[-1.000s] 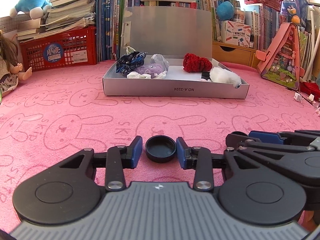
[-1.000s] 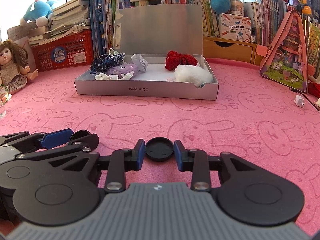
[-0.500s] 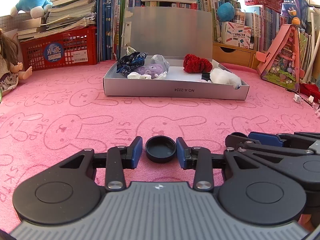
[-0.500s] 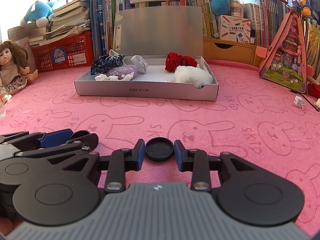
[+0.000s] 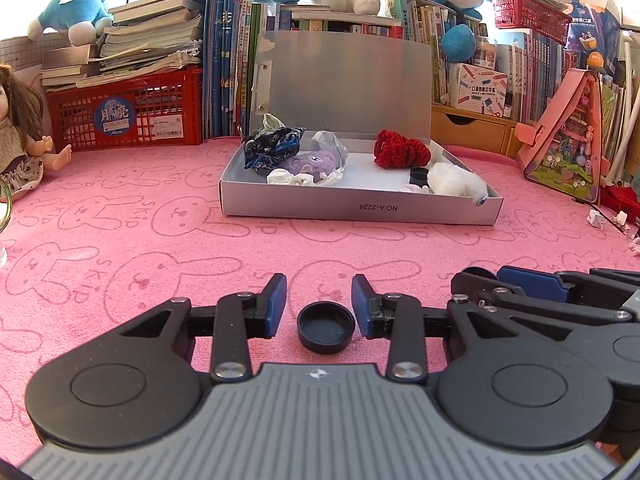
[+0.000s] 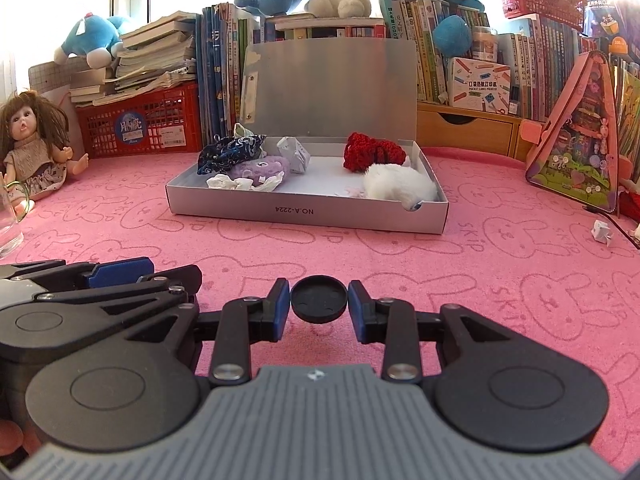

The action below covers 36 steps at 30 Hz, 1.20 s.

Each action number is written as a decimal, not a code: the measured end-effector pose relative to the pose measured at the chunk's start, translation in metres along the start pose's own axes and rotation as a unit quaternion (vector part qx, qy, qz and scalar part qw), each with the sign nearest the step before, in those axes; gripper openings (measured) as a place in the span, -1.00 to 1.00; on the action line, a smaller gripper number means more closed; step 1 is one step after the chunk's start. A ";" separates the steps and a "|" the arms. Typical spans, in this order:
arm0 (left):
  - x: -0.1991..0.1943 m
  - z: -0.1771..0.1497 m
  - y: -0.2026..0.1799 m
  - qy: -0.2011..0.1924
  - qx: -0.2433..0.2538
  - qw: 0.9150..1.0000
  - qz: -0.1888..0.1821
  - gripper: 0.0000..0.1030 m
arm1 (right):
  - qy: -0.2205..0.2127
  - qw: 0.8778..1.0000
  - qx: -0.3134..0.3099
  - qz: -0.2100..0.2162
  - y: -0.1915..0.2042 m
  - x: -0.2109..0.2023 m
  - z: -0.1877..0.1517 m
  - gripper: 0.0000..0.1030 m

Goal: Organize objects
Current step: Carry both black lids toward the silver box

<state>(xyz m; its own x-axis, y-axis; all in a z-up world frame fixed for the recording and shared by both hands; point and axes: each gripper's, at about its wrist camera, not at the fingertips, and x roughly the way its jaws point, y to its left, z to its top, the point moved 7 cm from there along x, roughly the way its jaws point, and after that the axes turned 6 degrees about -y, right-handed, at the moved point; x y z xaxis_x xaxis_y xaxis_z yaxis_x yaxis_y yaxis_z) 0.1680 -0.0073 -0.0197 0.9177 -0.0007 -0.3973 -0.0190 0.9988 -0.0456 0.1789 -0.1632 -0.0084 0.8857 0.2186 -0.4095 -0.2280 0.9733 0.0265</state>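
In the left wrist view a black cap (image 5: 326, 326) lies hollow side up on the pink mat between my left gripper's (image 5: 319, 280) blue pads. It sits back near the gripper body, with a clear gap to the left pad, so the jaws stand narrowly open around it. My right gripper (image 6: 319, 284) is shut on a second black cap (image 6: 319, 300), with both pads against its rim. The two grippers hover side by side, low over the mat. Ahead stands an open silver box (image 5: 360, 208) holding a red knit piece (image 5: 400, 152), a white fluffy item (image 5: 456, 180), dark blue cloth (image 5: 272, 146) and a purple plush (image 5: 308, 162).
A doll (image 6: 36, 148) and a glass (image 6: 10, 220) are at the left edge. A red crate (image 5: 128, 116) under stacked books, and rows of books, line the back. A pink triangular case (image 5: 568, 148) leans at the right, with small paper scraps (image 6: 602, 232) near it.
In the left wrist view the cap has slipped from between the pad tips back toward the gripper body. The right gripper and its cap look the same.
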 end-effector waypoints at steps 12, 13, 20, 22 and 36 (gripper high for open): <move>-0.002 0.003 -0.001 -0.003 0.003 1.000 -0.001 -0.20 | -0.004 1.000 -0.001 0.002 0.001 -0.002 0.003 -0.26; -0.002 0.003 -0.001 -0.003 0.004 1.000 0.000 -0.20 | -0.004 1.000 -0.003 0.003 0.001 -0.002 0.003 -0.26; 0.000 0.010 -0.001 -0.005 0.005 1.000 0.002 -0.20 | -0.008 1.000 -0.003 0.007 0.001 -0.001 0.008 -0.26; 0.001 0.011 -0.002 -0.007 0.008 1.000 0.001 -0.20 | -0.008 1.000 0.002 0.008 -0.001 0.000 0.009 -0.26; 0.012 0.052 -0.004 -0.039 0.010 0.999 0.001 -0.24 | -0.042 0.999 0.023 0.001 -0.007 0.009 0.045 -0.27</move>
<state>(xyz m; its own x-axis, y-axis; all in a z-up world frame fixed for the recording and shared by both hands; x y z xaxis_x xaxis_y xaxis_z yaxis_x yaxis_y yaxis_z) 0.1993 -0.0087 0.0233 0.9456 0.0042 -0.3254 -0.0132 0.9996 -0.0256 0.2066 -0.1650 0.0286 0.9167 0.2229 -0.3316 -0.2120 0.9748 0.0691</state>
